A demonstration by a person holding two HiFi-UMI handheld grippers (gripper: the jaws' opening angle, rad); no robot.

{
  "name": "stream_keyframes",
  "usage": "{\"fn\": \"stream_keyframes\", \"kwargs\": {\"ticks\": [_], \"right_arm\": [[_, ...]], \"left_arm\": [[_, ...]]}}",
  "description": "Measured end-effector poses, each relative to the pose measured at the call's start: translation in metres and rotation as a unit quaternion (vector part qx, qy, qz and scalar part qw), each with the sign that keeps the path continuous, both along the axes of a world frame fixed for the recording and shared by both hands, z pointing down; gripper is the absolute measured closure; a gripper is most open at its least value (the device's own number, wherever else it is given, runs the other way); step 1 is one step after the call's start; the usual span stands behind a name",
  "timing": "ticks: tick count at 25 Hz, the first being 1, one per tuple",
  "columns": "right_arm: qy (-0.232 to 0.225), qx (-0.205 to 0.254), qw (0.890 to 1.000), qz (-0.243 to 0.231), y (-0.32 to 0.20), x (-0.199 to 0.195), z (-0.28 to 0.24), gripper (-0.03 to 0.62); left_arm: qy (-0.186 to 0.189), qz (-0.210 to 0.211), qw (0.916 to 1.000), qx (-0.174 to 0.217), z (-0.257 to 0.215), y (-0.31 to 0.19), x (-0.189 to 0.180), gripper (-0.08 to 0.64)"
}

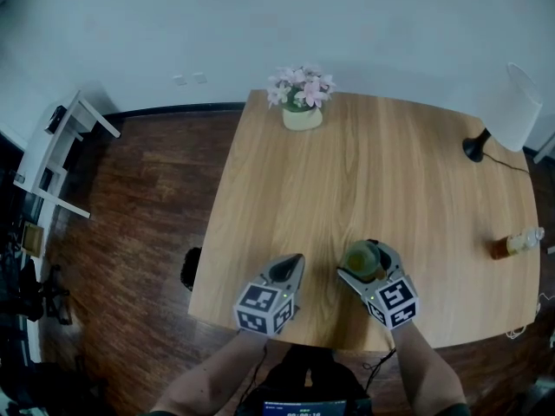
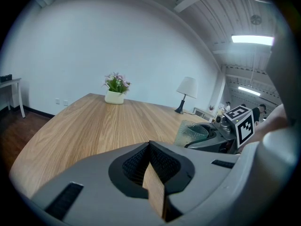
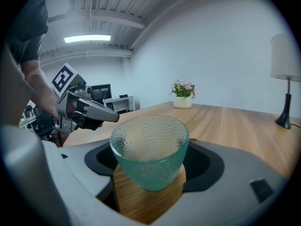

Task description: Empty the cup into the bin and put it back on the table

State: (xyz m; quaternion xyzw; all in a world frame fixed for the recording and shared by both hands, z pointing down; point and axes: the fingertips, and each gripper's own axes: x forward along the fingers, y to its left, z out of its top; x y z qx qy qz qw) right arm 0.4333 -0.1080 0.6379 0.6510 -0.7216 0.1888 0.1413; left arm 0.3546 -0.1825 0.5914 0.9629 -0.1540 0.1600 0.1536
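Cup (image 3: 149,149): it stands upright on the table (image 1: 390,172), near the front edge, between the jaws of the right gripper (image 1: 363,260).
Step in hand: in my judgement this is the taking of the cup, before it goes to the bin.
Right gripper: the jaws are wide and closing. A dark gap shows on each side of the cup, so the pads do not press on it.
Left gripper (image 1: 293,263): the jaws are together with nothing between them. It hovers just beside the cup.
Next move: the jaws must close evenly on the wall of the cup, then lift it straight up without tilting.
Bin: a dark thing on the floor (image 1: 190,269) by the left edge of the table may be the bin, but it is too small to be sure.
Material: green clear glass with a bumpy wall, probably slippery.
Shape: round, wider at the rim and narrower at the bottom.
Table: pale wood with straight grain, smooth.
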Motion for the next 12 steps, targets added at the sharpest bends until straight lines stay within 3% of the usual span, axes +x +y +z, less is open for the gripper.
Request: {"fn": "stream_keyframes", "kwargs": {"ticks": [12], "right_arm": [[0.003, 0.03, 1.0, 0.001, 0.006, 0.003, -0.047, 0.198]], "left_arm": [[0.033, 0.006, 0.9993, 0.019, -0.042, 0.002, 0.003, 0.566]]}}
